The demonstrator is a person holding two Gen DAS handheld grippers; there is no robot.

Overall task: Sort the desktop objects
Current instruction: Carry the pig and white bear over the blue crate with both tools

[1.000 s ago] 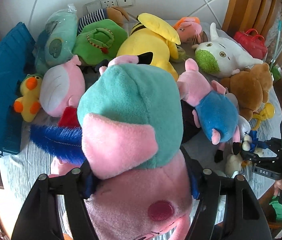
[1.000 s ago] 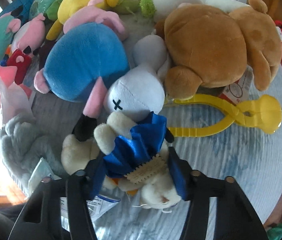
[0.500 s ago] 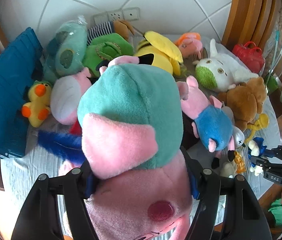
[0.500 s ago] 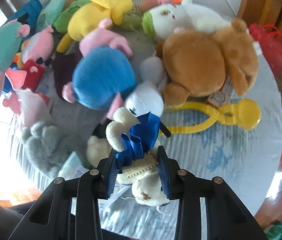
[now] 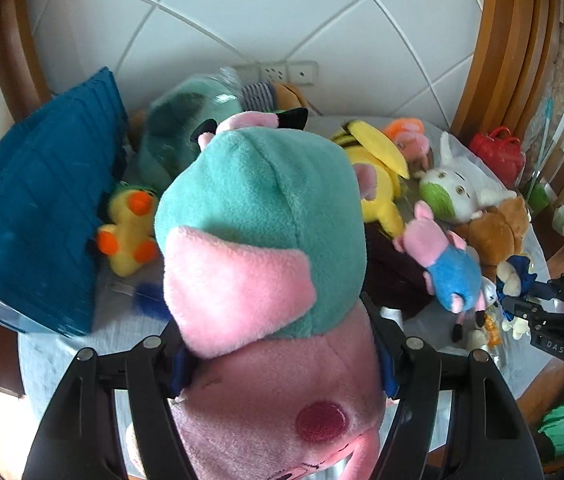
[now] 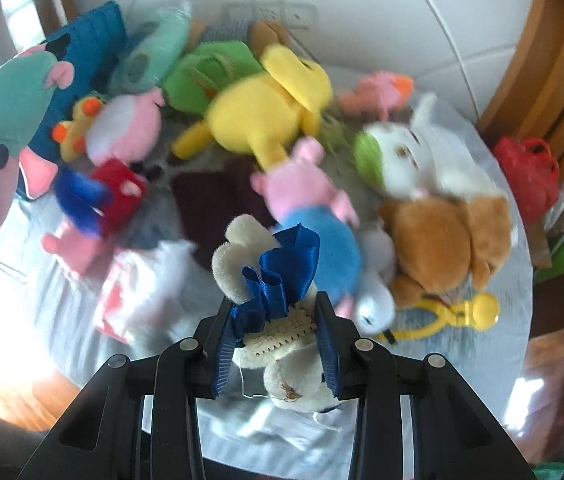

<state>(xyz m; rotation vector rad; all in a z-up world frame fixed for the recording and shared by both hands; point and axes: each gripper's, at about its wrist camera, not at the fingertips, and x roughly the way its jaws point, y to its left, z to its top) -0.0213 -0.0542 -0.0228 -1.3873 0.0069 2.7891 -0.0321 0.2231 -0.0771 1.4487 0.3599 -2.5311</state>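
Note:
My left gripper [image 5: 280, 354] is shut on a large pink pig plush in a teal dress [image 5: 262, 248] and holds it high above the table; the plush fills the left wrist view and also shows in the right wrist view [image 6: 6, 108]. My right gripper [image 6: 276, 344] is shut on a small cream bear with a blue satin bow [image 6: 278, 276], lifted off the table; this gripper shows in the left wrist view [image 5: 521, 300] at the right. Many plush toys lie on the table below.
A blue crate [image 5: 38, 208] stands at the table's left. On the table lie a yellow plush [image 6: 266, 108], a pink pig in blue [image 6: 313, 216], a brown bear [image 6: 445, 236], a white plush [image 6: 417, 156], a yellow duck [image 5: 128, 228] and yellow tongs [image 6: 453, 316]. A red bag [image 6: 529, 172] sits at the right.
Both grippers have risen away from the table with their toys. The right gripper's jaws closed tighter on the cream bear and lifted it off the cloth.

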